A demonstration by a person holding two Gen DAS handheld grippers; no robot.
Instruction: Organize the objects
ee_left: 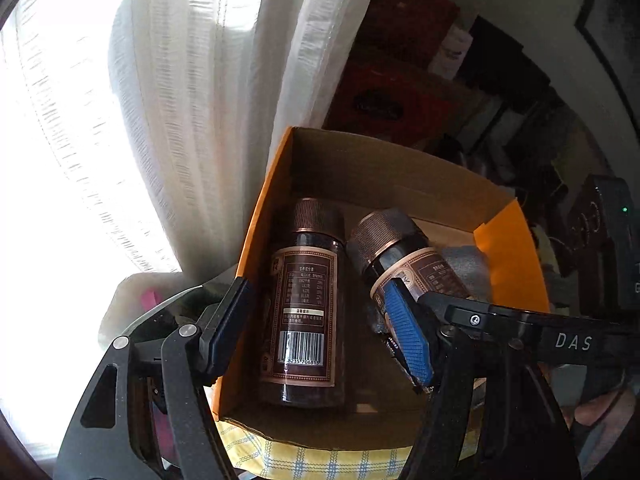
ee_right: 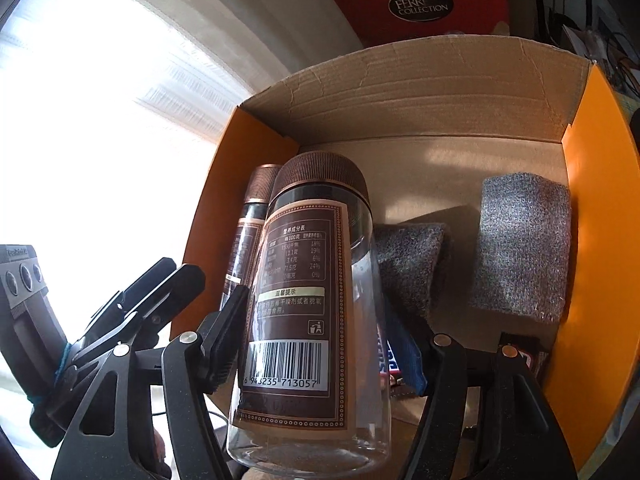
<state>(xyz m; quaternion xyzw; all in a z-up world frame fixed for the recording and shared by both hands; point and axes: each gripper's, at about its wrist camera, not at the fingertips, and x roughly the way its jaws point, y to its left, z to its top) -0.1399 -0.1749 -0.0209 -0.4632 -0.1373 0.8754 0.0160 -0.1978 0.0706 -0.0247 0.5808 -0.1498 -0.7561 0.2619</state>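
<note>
The right gripper (ee_right: pixel 320 344) pinches a clear brown-capped jar (ee_right: pixel 308 280) over the orange cardboard box (ee_right: pixel 596 240), where a second jar (ee_left: pixel 304 300) already lies; the left gripper (ee_left: pixel 324 328) hangs spread.

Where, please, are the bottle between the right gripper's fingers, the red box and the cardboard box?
Bottle (ee_right: pixel 296 280): right wrist view, brown label.
Red box (ee_right: pixel 420 4): right wrist view, oval logo.
Cardboard box (ee_right: pixel 420 92): right wrist view, far wall.

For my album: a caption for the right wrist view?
Brown-capped clear jar between the right tool fingers, above an orange cardboard box.
</note>
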